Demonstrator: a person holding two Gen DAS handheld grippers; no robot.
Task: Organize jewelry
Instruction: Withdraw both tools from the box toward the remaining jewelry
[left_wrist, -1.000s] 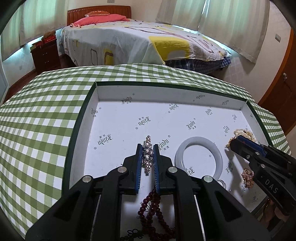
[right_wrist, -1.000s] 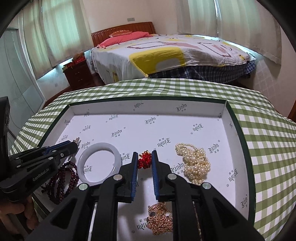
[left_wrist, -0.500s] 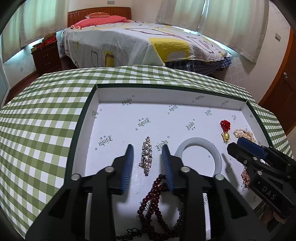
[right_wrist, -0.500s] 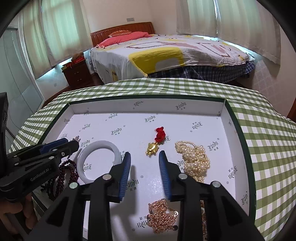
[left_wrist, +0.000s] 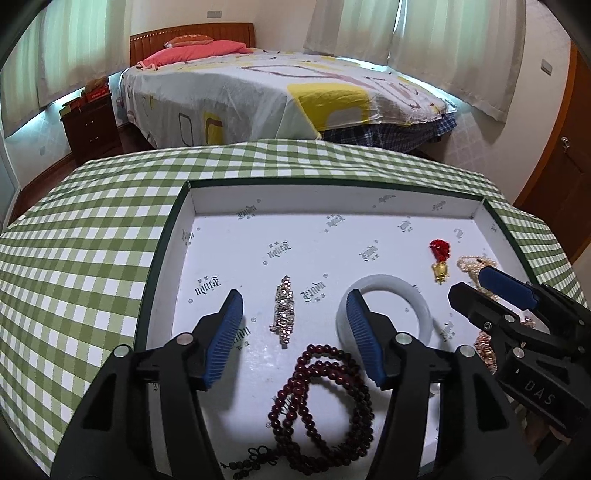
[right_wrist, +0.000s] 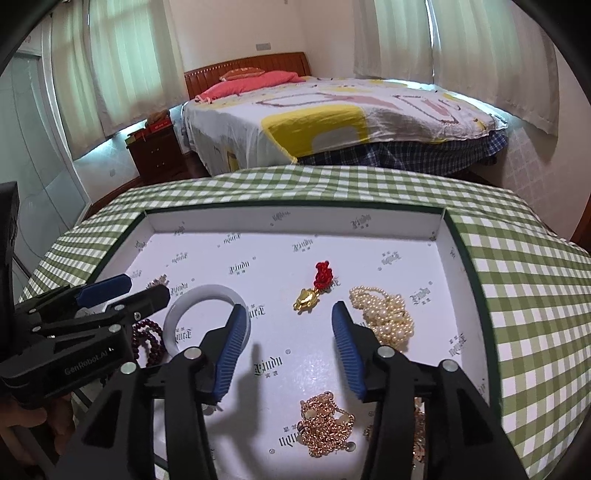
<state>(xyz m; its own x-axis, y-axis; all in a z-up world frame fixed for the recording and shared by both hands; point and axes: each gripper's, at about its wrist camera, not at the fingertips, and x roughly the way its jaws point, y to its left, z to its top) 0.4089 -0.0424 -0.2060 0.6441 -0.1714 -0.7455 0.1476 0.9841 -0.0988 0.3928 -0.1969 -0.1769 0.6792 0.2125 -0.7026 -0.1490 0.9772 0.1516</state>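
Dark red bead strand (left_wrist: 321, 402) lies coiled nearest, under the left gripper (left_wrist: 293, 334), jaws spread wide, holding nothing. Just ahead between its fingers: sparkly rhinestone clip (left_wrist: 283, 311), flat on the liner. Right gripper (right_wrist: 286, 345) likewise spread and empty, above a rose-gold chain pile (right_wrist: 325, 424). White jade-like bangle (right_wrist: 207, 314) sits left of it, cream pearl strand (right_wrist: 384, 314) right. Farther in, gold charm on red knot (right_wrist: 314, 290), possibly a turtle. All inside the green-rimmed white-lined tray (right_wrist: 295, 225) on the checked tablecloth (right_wrist: 524, 280).
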